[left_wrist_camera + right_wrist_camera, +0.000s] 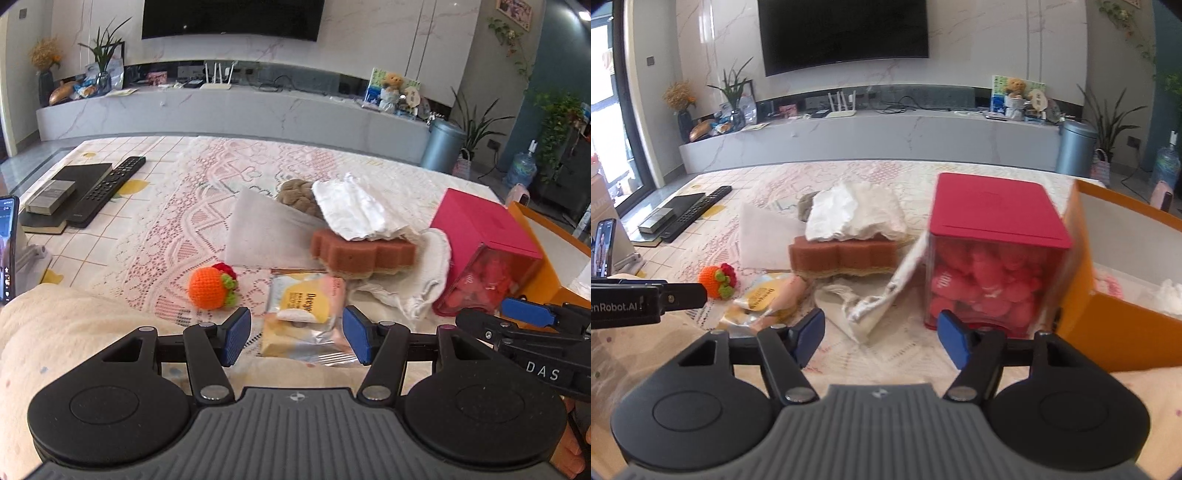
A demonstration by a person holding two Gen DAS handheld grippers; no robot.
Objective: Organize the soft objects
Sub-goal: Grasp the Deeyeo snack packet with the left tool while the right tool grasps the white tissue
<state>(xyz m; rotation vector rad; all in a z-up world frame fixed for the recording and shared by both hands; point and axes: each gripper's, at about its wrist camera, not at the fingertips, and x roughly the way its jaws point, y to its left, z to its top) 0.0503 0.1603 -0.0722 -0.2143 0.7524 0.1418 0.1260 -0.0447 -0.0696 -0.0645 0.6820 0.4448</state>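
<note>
**Both grippers lined up at the near edge of the pile**

Left gripper (296, 338) hangs with its jaws apart on either side of the snack packet (308, 314), pads not yet pressing it; I judge I placed it so because the packet lies nearest. My right gripper (882, 339) is also parted and holds nothing, aimed at the white cloth bag (857, 310) spread just ahead of it.

Beyond lie the crochet orange (208, 288), then the brown sponge (364, 249) with a white cloth (354, 206) heaped on top, probably tossed there loose. Beside them stands the red-lidded box (993, 251) of pink puffs.

Only the right view shows inside the orange box (1108, 325), likely the bin for all this. Only the left view shows the knitted brown thing (295, 194) clearly behind the heap.
</note>
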